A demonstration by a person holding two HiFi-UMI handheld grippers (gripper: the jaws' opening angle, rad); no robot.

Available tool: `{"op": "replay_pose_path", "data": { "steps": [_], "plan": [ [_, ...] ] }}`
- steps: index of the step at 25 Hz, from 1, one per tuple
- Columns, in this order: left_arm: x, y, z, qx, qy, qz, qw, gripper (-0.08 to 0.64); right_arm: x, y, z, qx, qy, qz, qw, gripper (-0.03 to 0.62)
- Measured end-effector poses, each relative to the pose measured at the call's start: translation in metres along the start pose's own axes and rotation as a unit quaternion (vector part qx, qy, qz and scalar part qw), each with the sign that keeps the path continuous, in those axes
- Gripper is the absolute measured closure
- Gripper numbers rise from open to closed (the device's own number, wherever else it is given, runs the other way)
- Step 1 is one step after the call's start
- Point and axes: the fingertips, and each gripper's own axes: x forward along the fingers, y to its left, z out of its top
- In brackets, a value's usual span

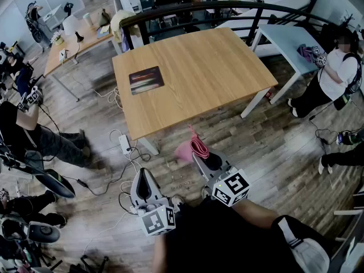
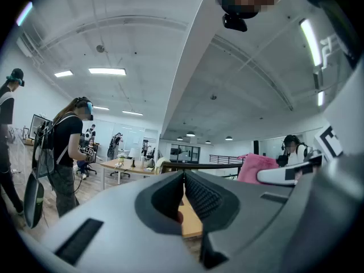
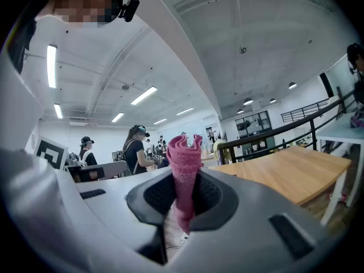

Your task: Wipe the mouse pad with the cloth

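Observation:
A dark mouse pad [image 1: 146, 79] lies flat near the left side of the wooden table [image 1: 216, 73]. My right gripper [image 1: 199, 151] is shut on a pink cloth [image 1: 192, 147], held low in front of the table's near edge; in the right gripper view the cloth [image 3: 185, 175] stands up between the jaws. My left gripper [image 1: 143, 181] is shut with nothing in it, lower and to the left, over the floor. In the left gripper view its jaws meet [image 2: 183, 195], and the pink cloth [image 2: 259, 166] shows at the right.
Cables and a power strip [image 1: 125, 145] lie on the wood floor by the table's near-left leg. A white table [image 1: 290, 41] stands at the right with a person [image 1: 333, 75] beside it. Another person [image 1: 34, 129] sits at the left; a desk [image 1: 74, 44] stands behind.

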Motion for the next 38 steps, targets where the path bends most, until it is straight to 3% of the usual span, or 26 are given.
{"op": "replay_pose_path", "data": {
  "steps": [16, 29, 38],
  "plan": [
    [0.003, 0.016, -0.005, -0.006, 0.005, -0.006, 0.9999, 0.532, 0.014, 0.013, 0.000, 0.001, 0.000, 0.001, 1.000, 0.529],
    [0.017, 0.068, -0.003, -0.006, 0.014, -0.049, 0.9987, 0.532, 0.052, 0.054, -0.016, 0.009, -0.004, -0.026, 1.000, 0.529],
    [0.058, 0.083, -0.010, -0.005, 0.020, -0.045, 0.9988, 0.532, 0.091, 0.034, -0.013, 0.016, -0.009, -0.028, 0.999, 0.529]
  ]
}}
